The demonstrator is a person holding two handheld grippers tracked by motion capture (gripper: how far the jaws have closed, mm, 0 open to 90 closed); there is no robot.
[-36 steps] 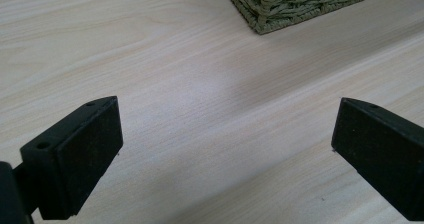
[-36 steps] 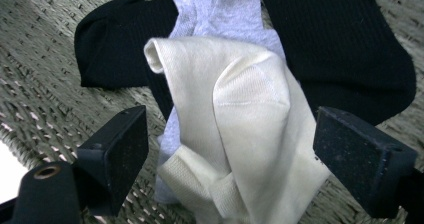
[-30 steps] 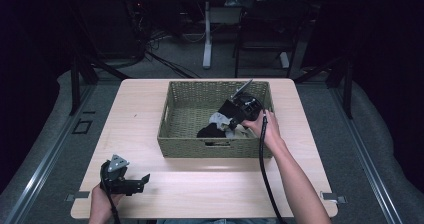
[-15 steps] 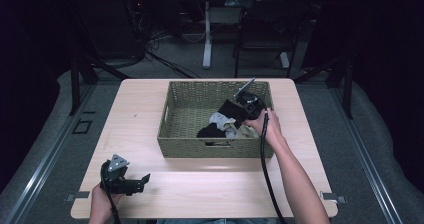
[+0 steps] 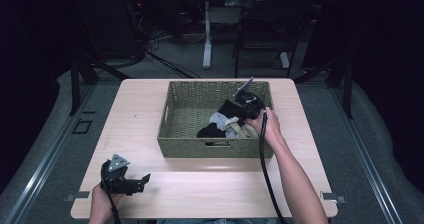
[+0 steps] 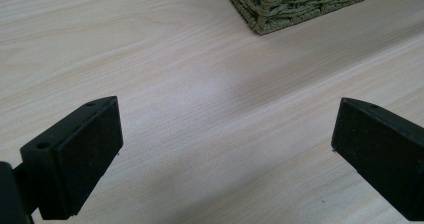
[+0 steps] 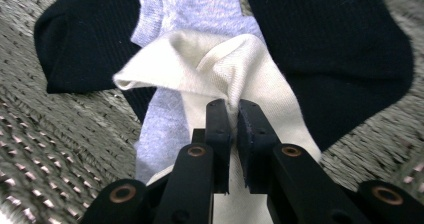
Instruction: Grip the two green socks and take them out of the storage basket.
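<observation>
We see socks piled in basket, right of its centre; basket sits mid-table, nearer far edge.

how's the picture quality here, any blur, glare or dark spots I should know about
High view: the table is evenly lit, the room behind very dark, and the basket throws a soft shadow forward. Left gripper view: wood grain sharp, a faint shadow crosses the table, the near jaws slightly soft. Right gripper view: the cream sock pinched in the right gripper looks bright, the black sock keeps its ribbing.
</observation>
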